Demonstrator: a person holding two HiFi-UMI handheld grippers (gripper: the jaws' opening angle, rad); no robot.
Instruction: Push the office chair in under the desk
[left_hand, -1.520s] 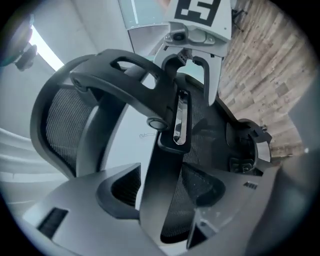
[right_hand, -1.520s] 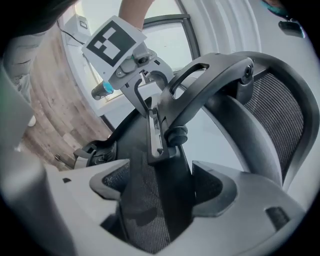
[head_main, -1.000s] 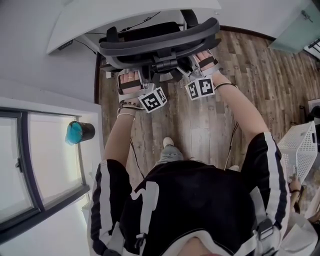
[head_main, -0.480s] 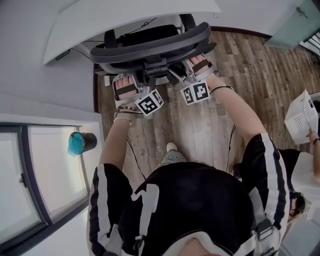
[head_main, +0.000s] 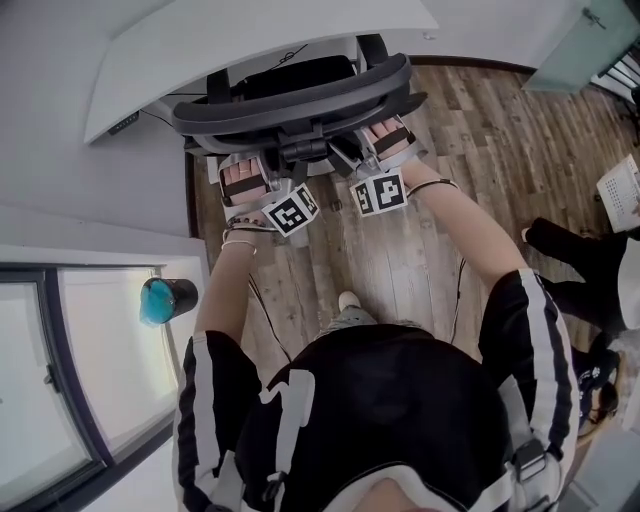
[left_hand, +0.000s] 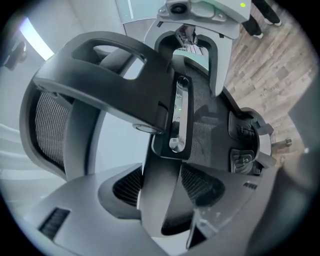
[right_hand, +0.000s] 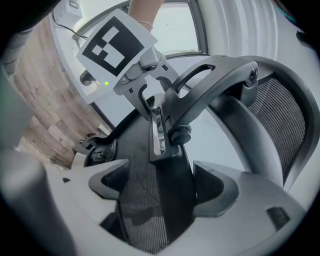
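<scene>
The black office chair (head_main: 300, 95) stands at the white desk (head_main: 200, 40), its seat partly beneath the top and its curved backrest toward me. My left gripper (head_main: 262, 168) and right gripper (head_main: 362, 152) reach in side by side behind the backrest. In the left gripper view the chair's grey back spine (left_hand: 155, 165) fills the gap of the left gripper (left_hand: 160, 200), both pads against it. In the right gripper view the right gripper (right_hand: 160, 195) is shut on the dark mesh-covered back support (right_hand: 165, 170). The left gripper's marker cube (right_hand: 117, 45) shows there too.
A black cylinder with a blue top (head_main: 165, 298) stands by the glass panel at the left. A person in dark trousers (head_main: 580, 260) stands on the wooden floor (head_main: 480, 130) at the right, holding a white basket (head_main: 622, 190). Cables hang under the desk.
The chair and both grippers have moved away from me toward the desk, with the seat further under the top. The person with the basket at the right has shifted.
</scene>
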